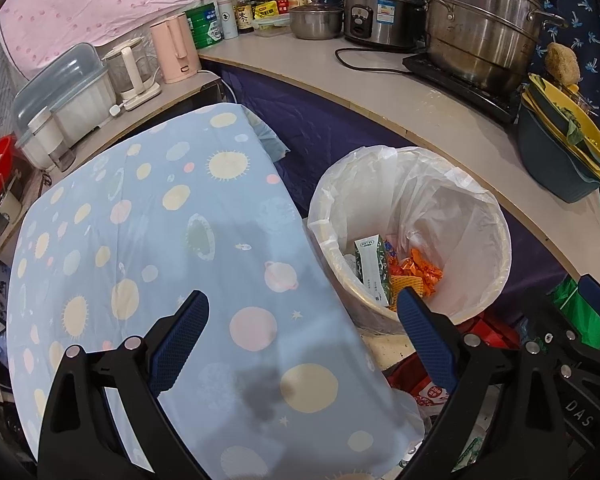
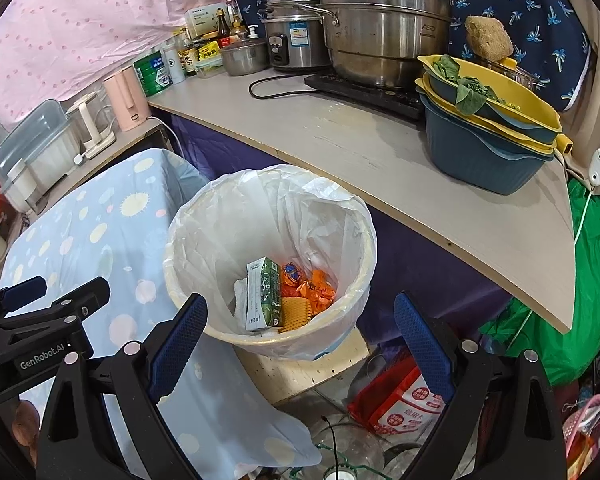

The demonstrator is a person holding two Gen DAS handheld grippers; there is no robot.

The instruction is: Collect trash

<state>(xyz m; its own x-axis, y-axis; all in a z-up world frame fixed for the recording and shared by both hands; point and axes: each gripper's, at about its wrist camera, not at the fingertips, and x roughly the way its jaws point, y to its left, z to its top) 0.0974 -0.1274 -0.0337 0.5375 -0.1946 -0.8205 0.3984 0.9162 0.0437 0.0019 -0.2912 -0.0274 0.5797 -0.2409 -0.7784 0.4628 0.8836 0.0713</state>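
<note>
A round bin [image 1: 496,240] [image 2: 188,216] lined with a white plastic bag stands beside a table under a blue planet-print cloth [image 1: 160,240] [image 2: 80,240]. Inside lie a green and white carton [image 1: 374,270] [image 2: 265,294], orange wrappers [image 1: 422,270] [image 2: 320,290] and a yellow foam net [image 2: 294,314]. My left gripper [image 1: 302,314] is open over the cloth's right edge, its right finger at the bin's near rim, nothing between its fingers. My right gripper [image 2: 300,318] is open and empty just above the bin's near rim. The left gripper [image 2: 40,312] shows at the right wrist view's left edge.
A curved counter [image 1: 380,92] [image 2: 340,148] behind the bin carries steel pots [image 2: 384,28], a rice cooker, bottles and stacked blue and yellow basins [image 2: 488,120]. A pink kettle [image 1: 174,48] stands on a side shelf. Red packets [image 2: 400,400] and clutter lie on the floor; a green bag [image 2: 580,300] hangs right.
</note>
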